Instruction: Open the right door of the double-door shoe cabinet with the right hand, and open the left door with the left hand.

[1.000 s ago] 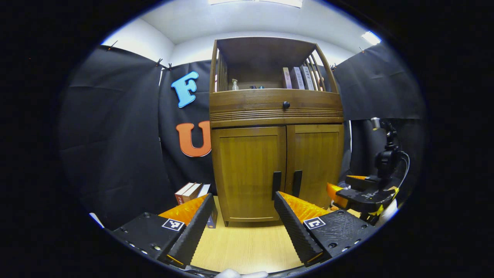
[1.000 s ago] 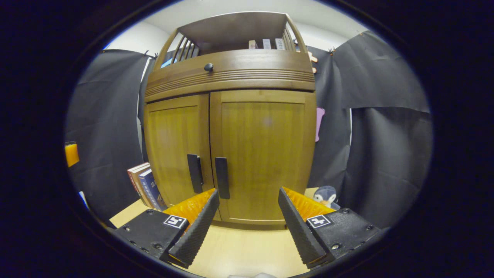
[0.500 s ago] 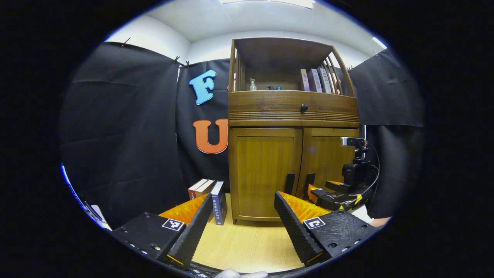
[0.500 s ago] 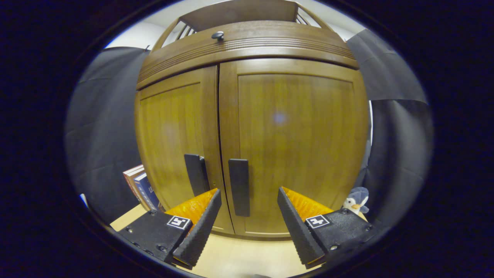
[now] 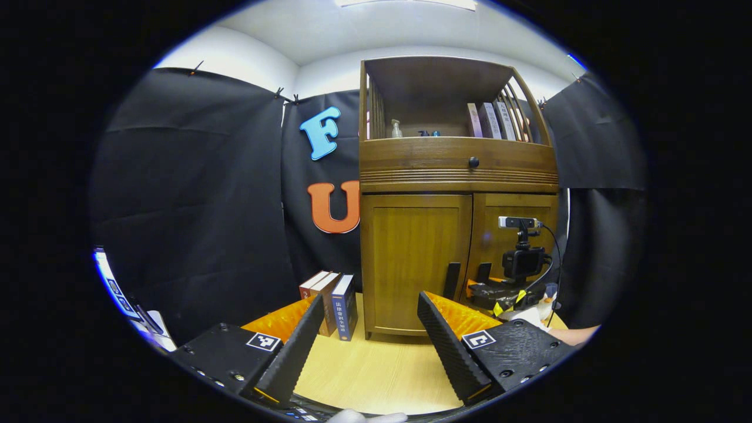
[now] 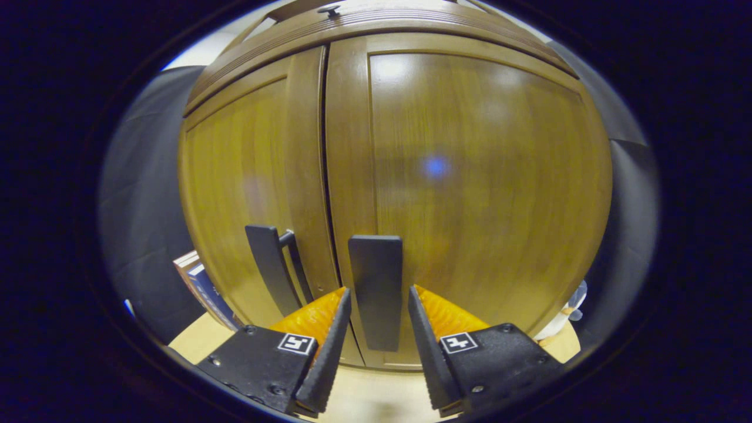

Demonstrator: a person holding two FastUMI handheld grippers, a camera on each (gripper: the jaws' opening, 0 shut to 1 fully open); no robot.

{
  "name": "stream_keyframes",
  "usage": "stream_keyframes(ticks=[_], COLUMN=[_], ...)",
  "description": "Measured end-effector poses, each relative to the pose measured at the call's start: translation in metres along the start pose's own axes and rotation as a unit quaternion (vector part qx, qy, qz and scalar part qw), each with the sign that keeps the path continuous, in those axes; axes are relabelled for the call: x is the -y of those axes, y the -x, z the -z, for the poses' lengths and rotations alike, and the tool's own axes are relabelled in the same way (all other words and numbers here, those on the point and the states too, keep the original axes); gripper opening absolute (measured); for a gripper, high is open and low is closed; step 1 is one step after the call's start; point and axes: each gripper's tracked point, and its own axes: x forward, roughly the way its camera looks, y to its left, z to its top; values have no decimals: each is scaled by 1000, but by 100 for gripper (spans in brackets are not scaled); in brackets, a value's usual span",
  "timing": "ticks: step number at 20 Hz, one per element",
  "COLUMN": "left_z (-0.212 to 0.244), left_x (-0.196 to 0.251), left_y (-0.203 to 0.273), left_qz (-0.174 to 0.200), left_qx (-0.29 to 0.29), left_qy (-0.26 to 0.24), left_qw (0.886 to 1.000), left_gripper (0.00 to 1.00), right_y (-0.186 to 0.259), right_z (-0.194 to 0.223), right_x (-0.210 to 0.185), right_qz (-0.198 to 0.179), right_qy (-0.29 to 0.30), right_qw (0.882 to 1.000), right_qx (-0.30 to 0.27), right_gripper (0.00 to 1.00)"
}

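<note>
From the left gripper view we see the whole cabinet (image 5: 458,194) standing on the pale wood floor (image 5: 376,370), both doors closed. Its open top shelf (image 5: 446,136) holds a pump bottle (image 5: 397,128) at the left and upright books (image 5: 487,120) at the right; below the shelf is a drawer (image 5: 458,160) with a round knob. More books (image 5: 335,296) stand on the floor just beside the cabinet's left side. Our left claw (image 5: 370,341) hangs wide, well back from the cabinet, with nothing between its fingers. Farther off in this view we see the right claw (image 5: 490,288) up against the door handles, with its camera mount above it and part of a hand behind it.

The right gripper view brings us close to the doors. The right door (image 6: 470,176) and left door (image 6: 252,188) meet at a thin seam, closed. The right handle (image 6: 376,288) stands upright between the fingers of our right claw (image 6: 376,346), which sit narrow, just beside it on either side; we cannot tell whether they touch it. The left handle (image 6: 271,267) stands free of both fingers.
</note>
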Motion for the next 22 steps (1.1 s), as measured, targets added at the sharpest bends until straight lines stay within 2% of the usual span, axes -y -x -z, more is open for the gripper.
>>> stream_keyframes(ticks=[1, 2, 4, 5, 9, 16, 17, 19, 20, 21, 22], left_z=[1, 1, 0, 0, 2, 13, 13, 11, 12, 12, 13], left_x=[0, -1, -2, -3, -3, 4, 6, 9, 11, 13, 14], left_y=[1, 4, 8, 10, 18, 26, 27, 30, 31, 31, 33], left_qz=[-2, -4, -5, -6, -2, 30, 35, 47, 52, 57, 63], left_qx=[-1, -2, 0, 2, 8, 4, 5, 8, 10, 12, 13], left_qy=[-2, -3, 0, 2, 10, 10, 12, 17, 19, 20, 20], left_qw=[1000, 1000, 1000, 1000, 1000, 999, 999, 999, 998, 998, 998], left_gripper=[100, 96, 96, 96, 96, 96, 100, 96, 100, 96, 100], right_y=[0, 1, 1, 1, 9, 63, 70, 85, 92, 98, 107], right_z=[-3, 0, 1, 1, 3, 19, 20, 24, 27, 29, 32], right_x=[-1, -3, -2, -3, -3, 4, 6, 11, 14, 17, 20], right_qz=[2, 2, 1, -4, -37, -76, -80, -81, -79, -77, -76], right_qy=[-5, -5, -5, -8, 9, 27, 27, 30, 32, 33, 33], right_qw=[1000, 1000, 1000, 1000, 999, 997, 996, 996, 996, 996, 997], right_qx=[2, -1, -4, -7, -14, -10, -9, -8, -8, -8, -9], right_gripper=[53, 49, 38, 36, 31, 30, 30, 30, 30, 30, 30])
